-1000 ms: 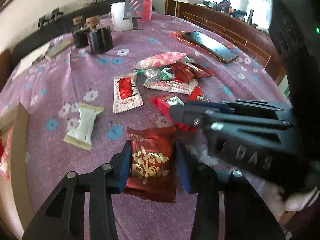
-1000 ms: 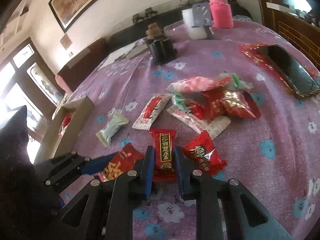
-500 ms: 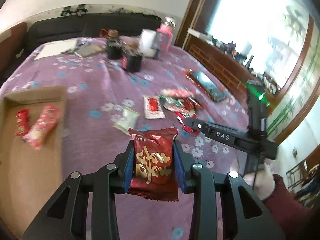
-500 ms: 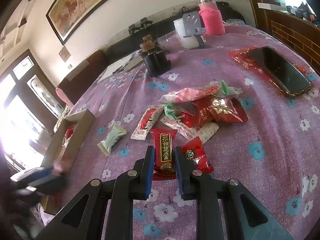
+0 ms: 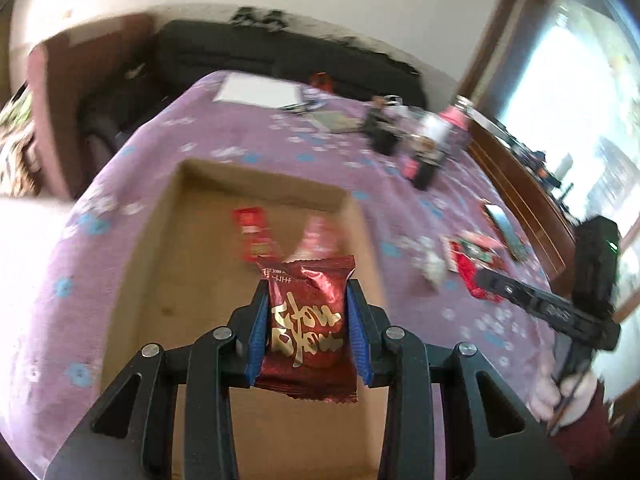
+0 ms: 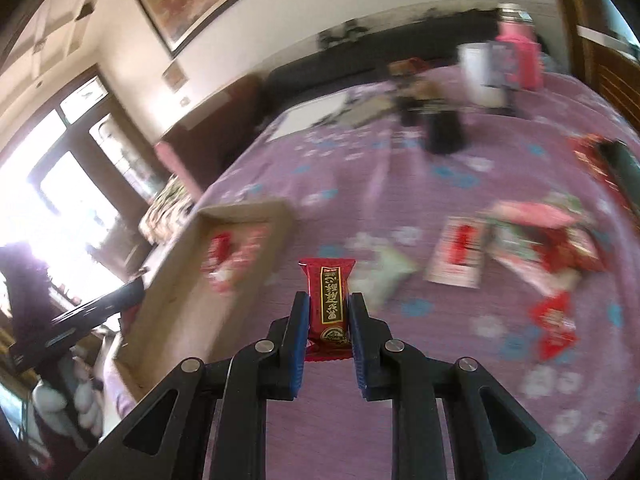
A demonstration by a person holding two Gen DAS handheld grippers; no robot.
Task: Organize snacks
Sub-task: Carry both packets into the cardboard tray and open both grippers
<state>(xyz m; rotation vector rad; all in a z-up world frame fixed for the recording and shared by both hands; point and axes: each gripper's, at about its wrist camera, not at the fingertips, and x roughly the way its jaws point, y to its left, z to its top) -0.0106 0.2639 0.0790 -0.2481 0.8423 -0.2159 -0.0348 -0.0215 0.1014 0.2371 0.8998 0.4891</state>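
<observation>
Having swung from the pile to above the box (image 5: 160, 248), the left gripper (image 5: 307, 332) grasps a red packet (image 5: 308, 320), ready to drop, while the right gripper (image 6: 329, 322), clenched on a bar (image 6: 329, 300), follows.

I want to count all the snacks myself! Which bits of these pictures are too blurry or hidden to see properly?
- Snacks already in the cardboard box: left wrist view, partly behind the held dark red packet; count unsure.
- Loose snack pile: right wrist view, motion-blurred; wrappers merge.
- Box's near end: left wrist view, hidden behind the left gripper.
- Phone: right wrist view, cut off by the picture edge.
</observation>
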